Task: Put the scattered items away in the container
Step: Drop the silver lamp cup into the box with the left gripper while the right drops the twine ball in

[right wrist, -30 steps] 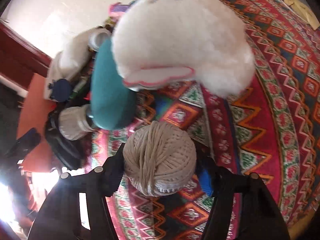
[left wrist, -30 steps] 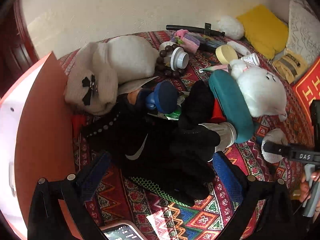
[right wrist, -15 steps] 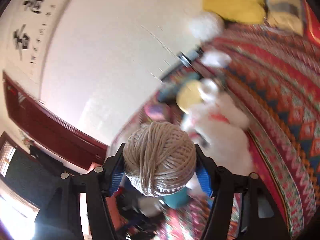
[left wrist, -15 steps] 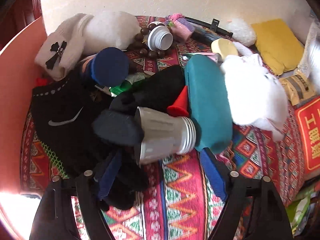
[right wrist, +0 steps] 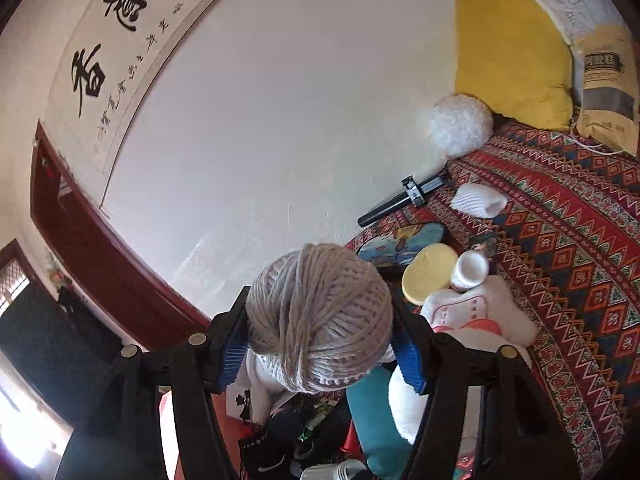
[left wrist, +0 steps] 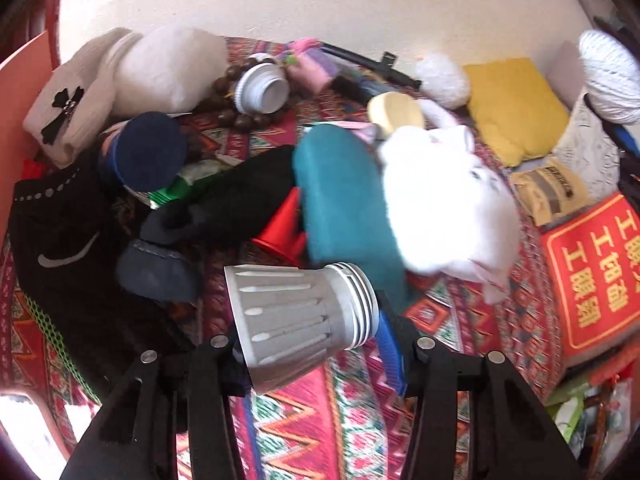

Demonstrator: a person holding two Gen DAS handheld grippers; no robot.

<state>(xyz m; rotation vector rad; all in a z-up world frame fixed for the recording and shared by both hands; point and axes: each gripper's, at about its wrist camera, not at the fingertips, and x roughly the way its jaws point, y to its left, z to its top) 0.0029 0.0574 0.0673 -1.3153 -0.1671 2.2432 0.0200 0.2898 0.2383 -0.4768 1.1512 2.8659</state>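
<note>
I have both hands loaded mid-carry. My left gripper (left wrist: 308, 344) is clamped on the grey ribbed cup (left wrist: 298, 316), lifted above the patterned cloth (left wrist: 472, 320). My right gripper (right wrist: 320, 348) squeezes the beige yarn ball (right wrist: 319, 316), raised high. Next, I judge, both go to the orange container (left wrist: 20, 80) at left, jaws parting only once inside its wall.

A beige yarn ball (right wrist: 318, 316) and a grey ribbed cup (left wrist: 296, 320), tipped sideways, each sit clamped between blue pads.

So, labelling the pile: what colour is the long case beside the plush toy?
Teal case; clearest from the left wrist.
</note>
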